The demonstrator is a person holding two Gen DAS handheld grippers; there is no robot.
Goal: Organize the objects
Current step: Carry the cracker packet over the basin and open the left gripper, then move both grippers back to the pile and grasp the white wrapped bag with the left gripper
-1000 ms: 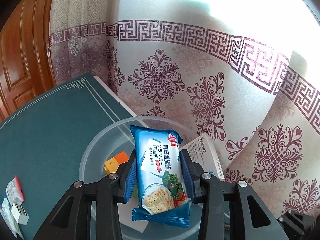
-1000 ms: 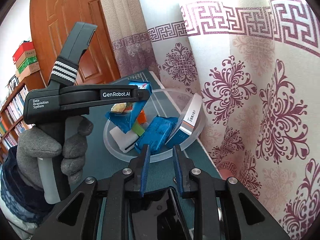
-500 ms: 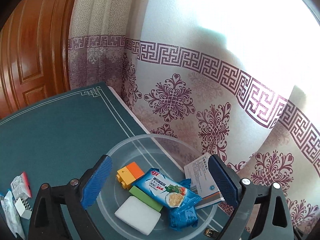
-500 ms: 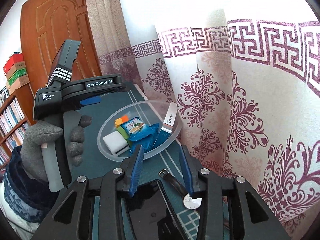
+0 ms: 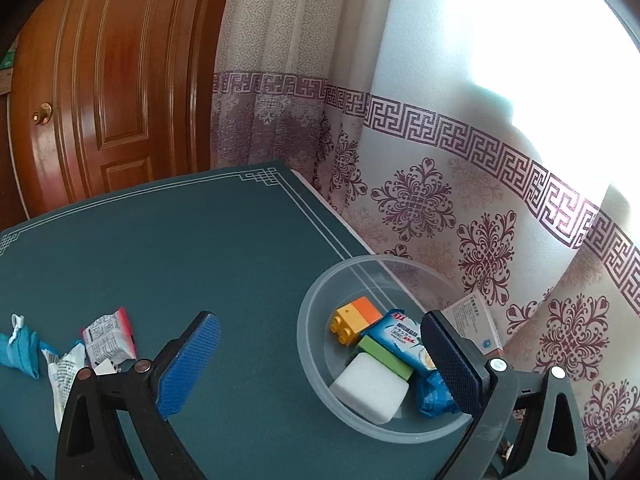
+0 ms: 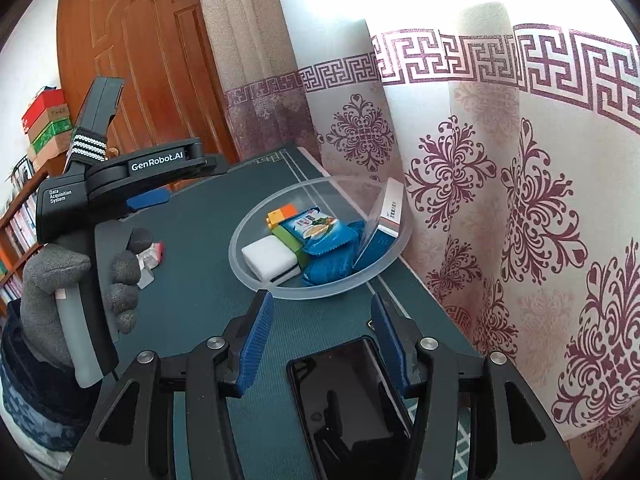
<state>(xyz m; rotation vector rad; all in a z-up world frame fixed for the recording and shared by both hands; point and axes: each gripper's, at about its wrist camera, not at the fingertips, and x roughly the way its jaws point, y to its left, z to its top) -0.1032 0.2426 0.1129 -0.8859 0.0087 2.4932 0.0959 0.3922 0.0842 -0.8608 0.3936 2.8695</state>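
Observation:
A clear plastic bowl [image 5: 316, 364] [image 6: 256, 280] stands on the green table near the curtain. In it lie a blue cracker packet [image 5: 400, 336] [image 6: 316, 228], another blue packet [image 6: 332, 268], a white block [image 5: 370, 386] [image 6: 270, 258], a green block [image 5: 384, 356], an orange and yellow brick [image 5: 354, 318] [image 6: 280, 214] and a white box [image 5: 476, 320] [image 6: 390, 208]. My left gripper [image 5: 320, 360] is open and empty, above the bowl's left side. My right gripper [image 6: 322, 344] is open and empty over a black phone [image 6: 352, 404], short of the bowl.
Loose small wrappers [image 5: 108, 340] and a blue pouch [image 5: 20, 352] lie on the table at the left. A patterned curtain [image 5: 440, 200] hangs right behind the table edge. A wooden door [image 5: 100, 100] stands at the back. A gloved hand holds the left gripper's handle [image 6: 80, 280].
My left gripper opened and let the cracker packet drop into the bowl, then swung left and up. My right gripper opened wider and drew back over the phone.

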